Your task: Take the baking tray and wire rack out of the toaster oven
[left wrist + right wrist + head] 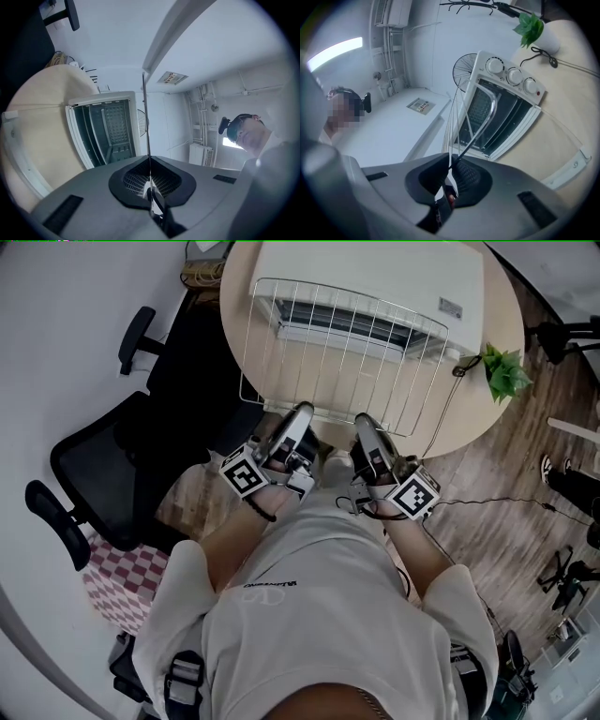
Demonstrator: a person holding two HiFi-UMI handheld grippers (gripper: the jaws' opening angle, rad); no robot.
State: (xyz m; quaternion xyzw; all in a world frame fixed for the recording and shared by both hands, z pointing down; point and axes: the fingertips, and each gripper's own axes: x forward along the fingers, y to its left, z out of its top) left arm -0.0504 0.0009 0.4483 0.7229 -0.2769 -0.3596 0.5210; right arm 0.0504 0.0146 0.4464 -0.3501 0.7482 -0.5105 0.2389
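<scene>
Wire rack [347, 362]: out of the toaster oven and held in the air by its near edge. It spreads away from the person, over the open door and the front of the oven. In both gripper views it shows edge-on as thin wires [146, 131] [452, 126].
Left gripper [302, 411]: jaws [150, 185] pinched tight on one thin wire at the rack's near edge, on its left part.
Right gripper [364, 420]: jaws [451, 180] clamped on the rack's near edge, on its right part, where a thicker frame wire bends away.
Toaster oven [394, 277]: white, standing on the round table [502, 315]. Its door [576, 159] is folded down and the cavity is open [101, 131].
Knobs [514, 75]: three in a row beside the oven's opening.
Baking tray: I cannot tell whether it sits inside the dark cavity.
Potted plant [504, 371]: green, at the table's edge beside the oven, with a dark cable near it.
Office chair [122, 465]: black, on the person's left, close to the table.
Checkered mat [117, 577]: red and white, on the floor by the chair.
</scene>
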